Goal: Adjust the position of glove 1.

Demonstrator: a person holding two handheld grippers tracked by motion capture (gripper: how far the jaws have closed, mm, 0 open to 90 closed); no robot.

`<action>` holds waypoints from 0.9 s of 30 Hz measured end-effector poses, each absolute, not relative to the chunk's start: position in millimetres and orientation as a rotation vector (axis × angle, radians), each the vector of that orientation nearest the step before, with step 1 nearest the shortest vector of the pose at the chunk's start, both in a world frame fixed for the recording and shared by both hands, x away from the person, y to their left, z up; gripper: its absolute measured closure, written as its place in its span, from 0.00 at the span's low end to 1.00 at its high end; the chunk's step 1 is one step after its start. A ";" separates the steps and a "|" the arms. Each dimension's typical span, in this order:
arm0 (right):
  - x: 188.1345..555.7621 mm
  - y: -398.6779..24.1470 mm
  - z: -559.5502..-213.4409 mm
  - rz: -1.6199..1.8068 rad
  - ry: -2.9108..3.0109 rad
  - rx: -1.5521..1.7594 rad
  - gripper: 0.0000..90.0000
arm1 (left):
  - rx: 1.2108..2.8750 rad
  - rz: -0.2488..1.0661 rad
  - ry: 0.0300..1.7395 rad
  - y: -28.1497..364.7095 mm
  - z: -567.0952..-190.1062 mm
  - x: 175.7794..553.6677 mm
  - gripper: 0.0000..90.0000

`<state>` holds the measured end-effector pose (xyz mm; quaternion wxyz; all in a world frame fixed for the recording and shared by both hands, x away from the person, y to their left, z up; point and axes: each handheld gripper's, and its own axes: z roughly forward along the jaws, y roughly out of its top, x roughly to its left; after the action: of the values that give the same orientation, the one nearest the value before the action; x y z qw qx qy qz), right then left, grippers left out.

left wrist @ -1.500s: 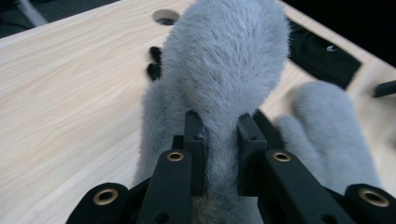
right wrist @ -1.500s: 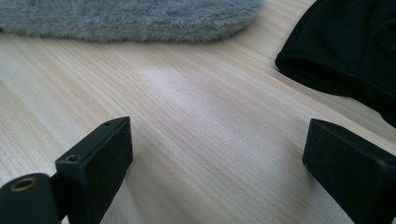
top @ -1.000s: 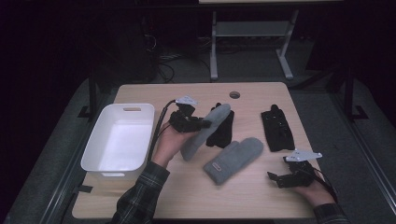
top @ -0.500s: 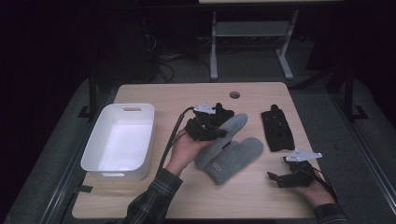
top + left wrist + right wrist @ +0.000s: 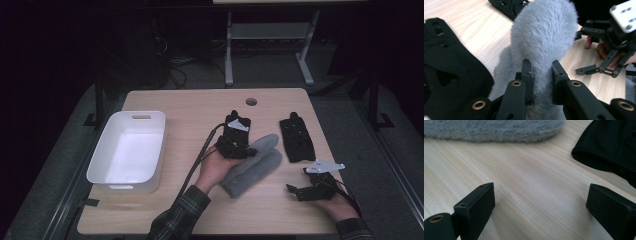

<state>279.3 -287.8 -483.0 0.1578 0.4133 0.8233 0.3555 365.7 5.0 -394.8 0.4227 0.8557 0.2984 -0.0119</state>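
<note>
- Left gripper [image 5: 541,75] clamps the upper fluffy grey fleece mitten [image 5: 544,37], jaws just easing, over its twin [image 5: 250,172] mid-desk.
- Right gripper [image 5: 540,205] gapes wide, released, near the desk's right front corner.

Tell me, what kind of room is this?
Probably a lab or workshop set up for recording, not a home: a plain wooden table stands on grey carpet, loose cables lie on the floor behind it, and a metal-framed bench stands in the dark background.

One fluffy grey fleece mitten [image 5: 544,37] lay stacked on a second matching grey mitten [image 5: 250,172], mid-bench, tips pointing far-right.
</note>
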 end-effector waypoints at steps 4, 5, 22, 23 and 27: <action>279.2 -287.8 -483.1 1.018 2.356 1.179 0.09 | 2.167 -0.024 0.752 -7.3 -406.7 364.9 0.82; 279.2 -287.8 -483.1 1.018 2.356 1.179 0.09 | 2.167 -0.024 0.752 -7.3 -406.7 364.9 0.81; 279.0 -287.5 -483.0 1.020 2.360 1.176 0.09 | 2.142 0.062 0.715 14.3 -390.1 367.3 0.46; 279.0 -287.5 -483.0 1.020 2.361 1.176 0.09 | 2.156 0.076 0.713 20.2 -389.3 368.5 0.46; 278.6 -287.4 -482.9 1.020 2.356 1.181 0.10 | 2.169 0.101 0.739 44.1 -390.3 372.6 0.51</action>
<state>278.6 -287.4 -482.9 0.1570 0.4128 0.8234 0.3564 372.6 44.1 -390.3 0.4115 0.8619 0.2936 0.0402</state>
